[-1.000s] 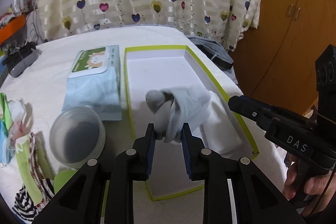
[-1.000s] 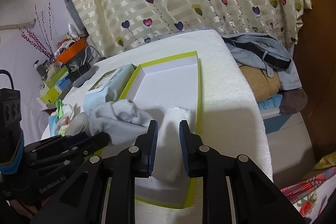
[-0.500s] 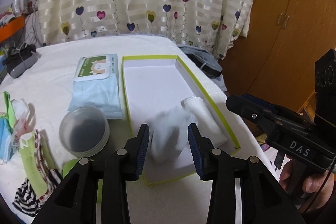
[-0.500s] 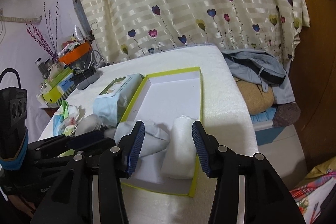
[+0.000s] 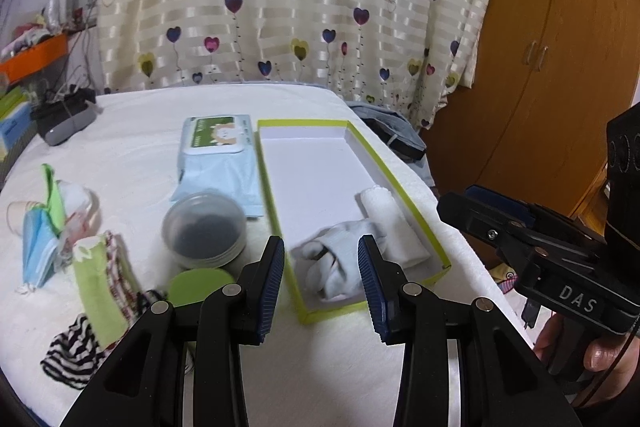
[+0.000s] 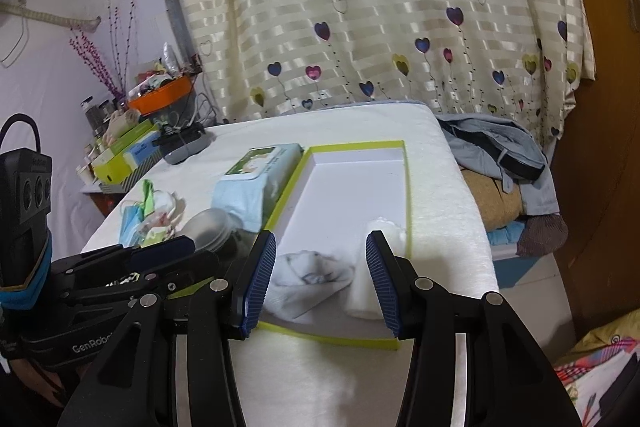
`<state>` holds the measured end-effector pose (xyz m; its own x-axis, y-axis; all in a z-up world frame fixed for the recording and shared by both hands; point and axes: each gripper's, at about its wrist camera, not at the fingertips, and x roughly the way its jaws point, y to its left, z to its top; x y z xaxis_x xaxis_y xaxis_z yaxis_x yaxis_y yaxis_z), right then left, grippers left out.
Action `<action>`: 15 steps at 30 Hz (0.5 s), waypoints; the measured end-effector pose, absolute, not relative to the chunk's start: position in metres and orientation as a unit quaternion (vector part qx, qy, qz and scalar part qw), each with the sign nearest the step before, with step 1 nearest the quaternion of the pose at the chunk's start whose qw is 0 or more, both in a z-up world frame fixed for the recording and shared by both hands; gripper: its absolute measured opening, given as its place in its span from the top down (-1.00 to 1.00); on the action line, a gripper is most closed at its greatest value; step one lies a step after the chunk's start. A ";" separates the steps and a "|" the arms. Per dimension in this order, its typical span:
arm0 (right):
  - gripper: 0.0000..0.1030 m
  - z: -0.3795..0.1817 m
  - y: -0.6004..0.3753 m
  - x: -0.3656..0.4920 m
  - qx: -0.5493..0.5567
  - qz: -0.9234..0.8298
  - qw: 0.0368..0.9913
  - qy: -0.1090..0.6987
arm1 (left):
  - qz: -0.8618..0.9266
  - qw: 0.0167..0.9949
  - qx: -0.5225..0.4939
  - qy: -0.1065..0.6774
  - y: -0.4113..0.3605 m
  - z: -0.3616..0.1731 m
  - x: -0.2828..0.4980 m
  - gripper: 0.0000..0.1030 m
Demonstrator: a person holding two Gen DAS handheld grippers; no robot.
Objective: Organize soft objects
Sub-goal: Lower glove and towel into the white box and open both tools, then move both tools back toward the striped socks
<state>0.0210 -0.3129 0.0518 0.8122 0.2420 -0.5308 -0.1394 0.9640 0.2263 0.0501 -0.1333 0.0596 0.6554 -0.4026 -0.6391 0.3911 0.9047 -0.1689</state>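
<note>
Left gripper [image 5: 321, 267]: hovering above the near end of the box, jaws standing wide, gripping nothing. Right gripper [image 6: 321, 275]: hovering likewise, jaws wide and empty; a hand [image 5: 592, 359] is holding its handle.

Shallow box [image 5: 280, 211], white inside with a lime-green rim: lying on the white-covered table [image 5: 132, 151].

Pale grey socks [image 5: 340, 267]: lying crumpled in the box's near end, touching a rolled white cloth [image 5: 390, 223] resting against the right wall.

Wet-wipes pack [image 5: 218, 163]: sitting just left of the box.

Round clear container [image 5: 204, 229]: sitting before the pack.

Assorted small cloths [image 5: 60, 227], among them a striped one: lying at the table's left.
</note>
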 end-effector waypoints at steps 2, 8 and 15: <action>0.06 0.053 -0.307 0.018 0.088 0.112 0.946 0.290 | -0.213 0.912 -0.010 0.352 -0.127 0.060 0.047 0.28; 0.06 0.056 -0.287 0.010 0.075 0.133 0.944 0.291 | -0.195 0.916 -0.019 0.349 -0.107 0.061 0.038 0.28; 0.06 0.057 -0.267 0.005 0.060 0.151 0.942 0.294 | -0.181 0.920 -0.031 0.347 -0.087 0.058 0.033 0.28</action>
